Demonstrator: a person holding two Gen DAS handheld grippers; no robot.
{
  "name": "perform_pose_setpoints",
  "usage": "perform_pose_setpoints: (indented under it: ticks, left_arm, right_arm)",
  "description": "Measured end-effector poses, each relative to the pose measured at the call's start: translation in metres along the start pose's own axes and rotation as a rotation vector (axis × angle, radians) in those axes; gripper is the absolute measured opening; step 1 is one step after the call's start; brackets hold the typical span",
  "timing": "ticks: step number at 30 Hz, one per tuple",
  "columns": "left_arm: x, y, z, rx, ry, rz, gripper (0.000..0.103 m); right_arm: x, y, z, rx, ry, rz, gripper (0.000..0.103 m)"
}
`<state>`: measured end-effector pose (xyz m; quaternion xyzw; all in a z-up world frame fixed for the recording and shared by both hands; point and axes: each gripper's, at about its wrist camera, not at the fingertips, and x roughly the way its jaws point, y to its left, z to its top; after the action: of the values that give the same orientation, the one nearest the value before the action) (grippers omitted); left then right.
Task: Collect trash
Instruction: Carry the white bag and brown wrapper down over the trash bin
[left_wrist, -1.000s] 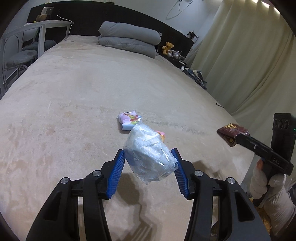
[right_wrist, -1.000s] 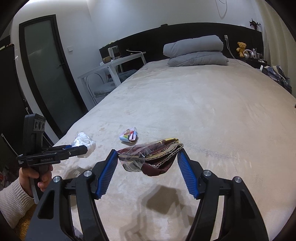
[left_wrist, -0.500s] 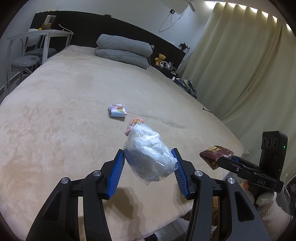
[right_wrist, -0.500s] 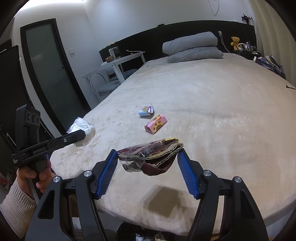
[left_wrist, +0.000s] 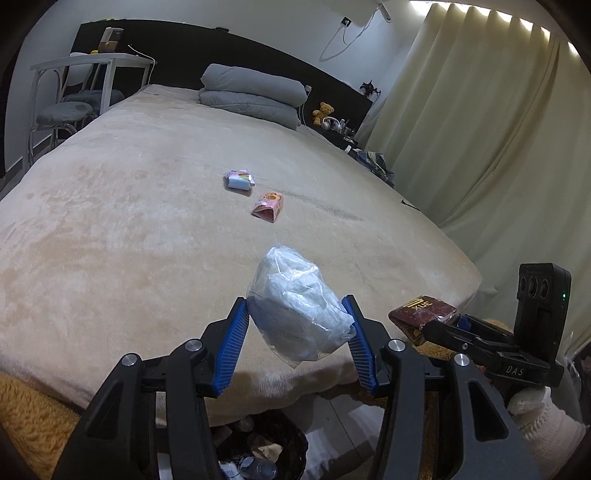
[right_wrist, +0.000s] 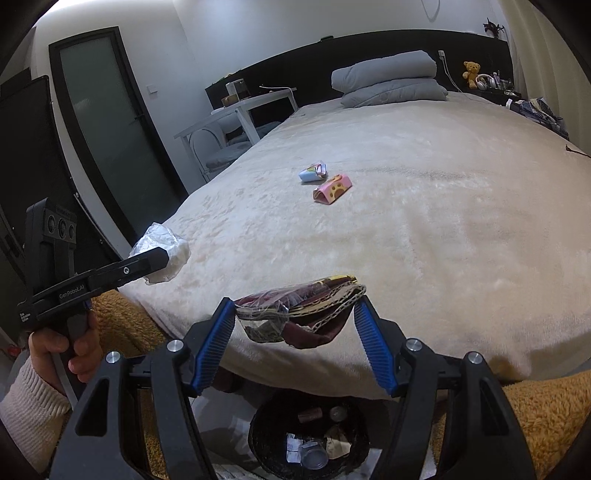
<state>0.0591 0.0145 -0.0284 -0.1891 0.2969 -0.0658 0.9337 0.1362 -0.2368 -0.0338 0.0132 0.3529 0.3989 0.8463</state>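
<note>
Both loads look ready to dump: left claw clamped on the clear plastic bag, right claw clamped on the maroon wrapper, bin at 6 o'clock below, so next is probably lower and release.

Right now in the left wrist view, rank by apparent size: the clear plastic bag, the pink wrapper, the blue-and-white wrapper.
1. clear plastic bag, though it is nearest the camera, in the left gripper.
2. pink wrapper.
3. blue-and-white wrapper, close to the pink one; unsure.
</note>
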Motion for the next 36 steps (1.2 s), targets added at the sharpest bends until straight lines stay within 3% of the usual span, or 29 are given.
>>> perform_pose_setpoints:
  ticks: [9, 15, 20, 36]
  left_arm:
    - [-0.016, -0.010, -0.029, -0.012, 0.010, -0.002, 0.051]
    - [-0.011, -0.028, -0.054, 0.038, 0.088, 0.015, 0.051]
    - [0.004, -0.028, -0.069, 0.025, 0.201, 0.041, 0.051]
    - [0.028, -0.027, -0.089, 0.045, 0.337, 0.085, 0.051]
  right_arm:
    - [-0.006, 0.019, -0.023, 0.003, 0.041, 0.044, 0.067]
    - [-0.002, 0.036, -0.040, -0.013, 0.092, 0.074, 0.067]
    - [0.007, 0.037, -0.050, 0.024, 0.157, 0.100, 0.067]
    - [0.035, 0.030, -0.069, 0.059, 0.286, 0.062, 0.067]
